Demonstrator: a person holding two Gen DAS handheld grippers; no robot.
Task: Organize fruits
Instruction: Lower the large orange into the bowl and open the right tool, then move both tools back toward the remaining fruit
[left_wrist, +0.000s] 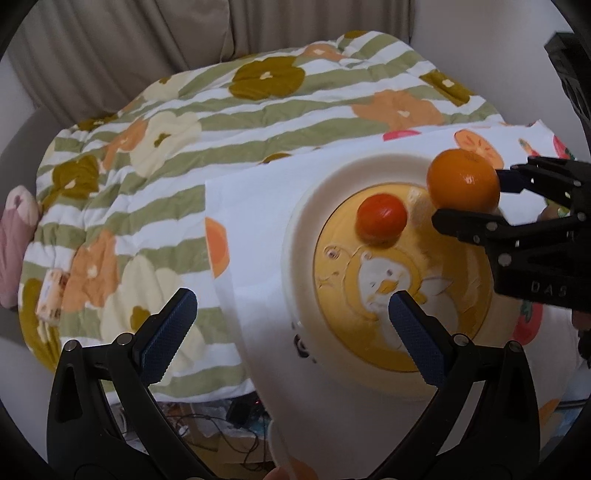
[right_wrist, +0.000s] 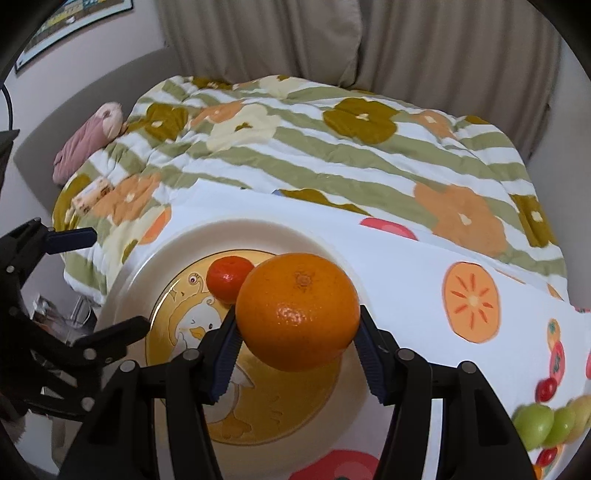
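R claw (right_wrist: 295, 347) grips big orange (right_wrist: 297, 310) over duck plate (right_wrist: 129, 280). L claw (left_wrist: 291, 325) wide open, empty. Small orange (left_wrist: 382, 220) sits on plate.

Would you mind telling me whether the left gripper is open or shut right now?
Open. In its own wrist view the left gripper has its blue pads spread wide with nothing between them, above the plate.

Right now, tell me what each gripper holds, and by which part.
The right gripper clamps the large round orange fruit by its opposite sides, above the duck-printed plate. The left gripper is open and holds nothing.
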